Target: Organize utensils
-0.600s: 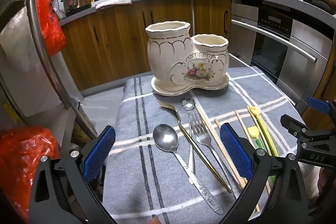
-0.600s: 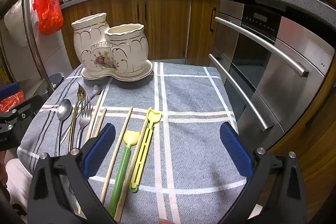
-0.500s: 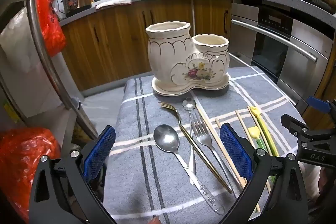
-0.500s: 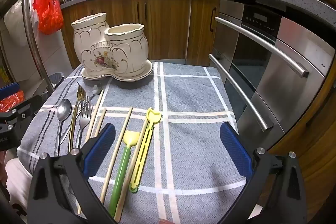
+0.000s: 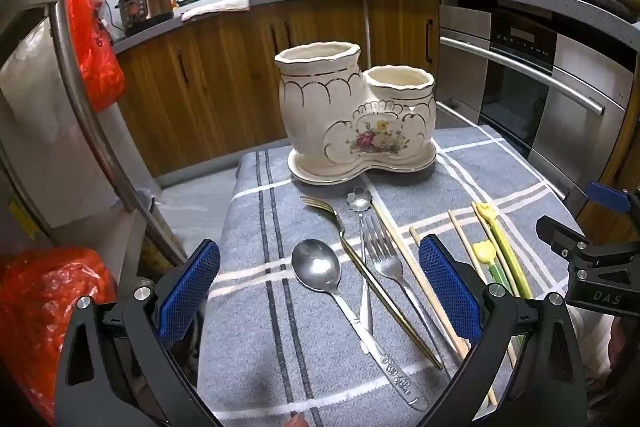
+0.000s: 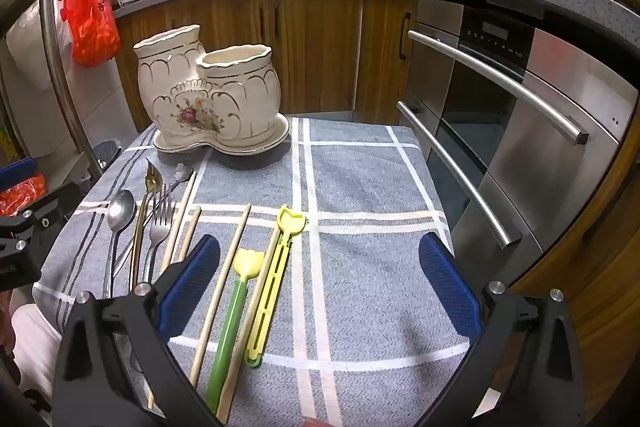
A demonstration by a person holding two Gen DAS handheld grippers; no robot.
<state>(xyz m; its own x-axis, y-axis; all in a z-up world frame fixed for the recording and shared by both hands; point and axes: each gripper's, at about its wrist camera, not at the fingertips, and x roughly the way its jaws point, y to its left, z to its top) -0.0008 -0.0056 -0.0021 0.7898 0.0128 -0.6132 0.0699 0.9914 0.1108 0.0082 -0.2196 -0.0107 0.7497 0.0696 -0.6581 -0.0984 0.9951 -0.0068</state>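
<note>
A cream two-pot ceramic holder (image 5: 356, 119) (image 6: 208, 95) with a flower print stands empty at the far end of a grey checked cloth (image 5: 276, 355) (image 6: 360, 187). In front of it lie a steel spoon (image 5: 320, 267) (image 6: 119, 213), a gold fork (image 5: 344, 239) (image 6: 150, 183), a steel fork (image 5: 384, 255) (image 6: 159, 223), wooden chopsticks (image 5: 404, 255) (image 6: 224, 275) and yellow-green plastic utensils (image 5: 496, 243) (image 6: 276, 267). My left gripper (image 5: 320, 295) hovers open above the spoon and forks. Over the cloth, just right of the plastic utensils, my right gripper (image 6: 320, 295) is open too.
A steel oven front with long bar handles (image 6: 488, 83) borders the table on the right. Wooden cabinets (image 5: 224, 75) stand behind. A curved metal pole (image 5: 92, 107) and red plastic bags (image 5: 40, 311) are at the left. A small flower-headed spoon (image 5: 359, 201) lies near the holder.
</note>
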